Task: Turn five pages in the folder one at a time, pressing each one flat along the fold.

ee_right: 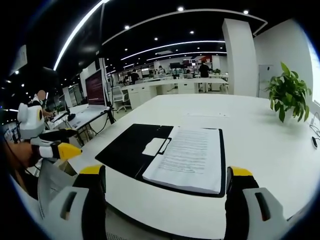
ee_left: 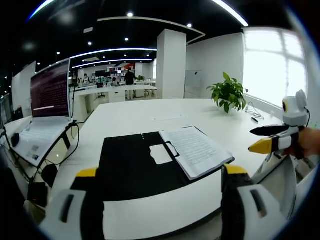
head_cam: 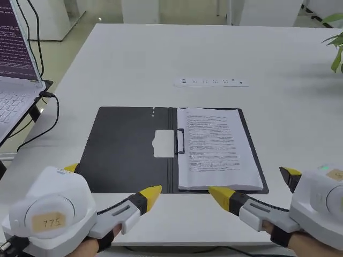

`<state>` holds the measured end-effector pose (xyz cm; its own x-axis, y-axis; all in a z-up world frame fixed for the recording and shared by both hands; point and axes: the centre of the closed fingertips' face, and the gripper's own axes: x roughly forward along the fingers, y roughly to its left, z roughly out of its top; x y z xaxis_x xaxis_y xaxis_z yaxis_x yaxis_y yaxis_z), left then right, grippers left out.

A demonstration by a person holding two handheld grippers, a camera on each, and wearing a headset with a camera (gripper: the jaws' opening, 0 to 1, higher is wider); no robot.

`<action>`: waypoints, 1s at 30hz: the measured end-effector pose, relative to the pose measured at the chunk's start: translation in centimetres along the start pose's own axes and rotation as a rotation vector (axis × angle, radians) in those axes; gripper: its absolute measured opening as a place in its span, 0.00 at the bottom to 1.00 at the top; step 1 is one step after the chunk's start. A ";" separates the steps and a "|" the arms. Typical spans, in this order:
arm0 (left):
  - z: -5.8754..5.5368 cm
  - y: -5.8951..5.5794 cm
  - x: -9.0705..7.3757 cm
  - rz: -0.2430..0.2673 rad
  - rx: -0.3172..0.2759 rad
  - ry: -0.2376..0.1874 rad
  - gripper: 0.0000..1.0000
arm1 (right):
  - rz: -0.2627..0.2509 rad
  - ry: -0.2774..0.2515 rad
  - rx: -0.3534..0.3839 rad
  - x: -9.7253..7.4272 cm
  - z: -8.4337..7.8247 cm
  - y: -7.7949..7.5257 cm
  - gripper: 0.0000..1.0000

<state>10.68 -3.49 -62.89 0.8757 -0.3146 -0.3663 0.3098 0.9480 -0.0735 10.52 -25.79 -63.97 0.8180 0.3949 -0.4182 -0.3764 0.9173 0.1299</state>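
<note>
Black folder [head_cam: 128,152] lying open flat, printed pages [head_cam: 217,147] resting at 3 o'clock; left tool [head_cam: 111,180], right tool [head_cam: 256,181] gaping, empty.

We get head view steep from the near edge; gripper views low, left and right, all sharing the folder [head_cam: 126,160].

I read "775" on a sticker [head_cam: 52,220] on the left gripper [head_cam: 111,181]. The print on the pages [head_cam: 217,147] is too small.
</note>
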 end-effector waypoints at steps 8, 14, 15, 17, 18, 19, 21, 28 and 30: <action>0.3 -0.3 0.8 -0.015 -0.005 -0.004 0.99 | -0.004 -0.005 0.012 0.1 0.2 -0.4 1.00; 0.4 -0.5 1.2 -0.028 -0.002 -0.001 0.99 | -0.011 -0.001 0.012 0.1 0.1 -0.5 1.00; 0.4 -0.6 1.2 -0.032 -0.001 -0.001 0.99 | -0.013 0.001 0.013 0.1 0.0 -0.5 1.00; 0.2 -0.6 1.3 -0.039 -0.001 0.004 0.99 | -0.017 0.009 0.010 0.1 -0.3 -0.5 1.00; 0.2 -0.6 1.3 -0.041 0.000 0.008 0.99 | -0.017 0.008 0.010 0.1 -0.3 -0.5 1.00; 0.0 -0.7 1.3 -0.044 0.004 0.015 0.99 | -0.020 0.007 0.009 0.0 -0.3 -0.5 1.00; -0.3 -0.6 1.3 -0.051 0.006 0.023 0.99 | -0.026 0.000 0.012 -0.1 -0.2 -0.5 1.00; 0.0 -0.8 1.7 -0.072 0.018 0.025 0.99 | -0.057 -0.021 0.019 -0.4 0.1 -0.8 1.00; 0.1 -0.9 1.8 -0.079 0.022 0.028 0.99 | -0.061 -0.022 0.023 -0.4 0.1 -0.7 1.00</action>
<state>12.01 -4.90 -63.35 0.8379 -0.3861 -0.3857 0.3855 0.9190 -0.0826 10.48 -26.62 -63.76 0.8489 0.3387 -0.4058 -0.3155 0.9406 0.1250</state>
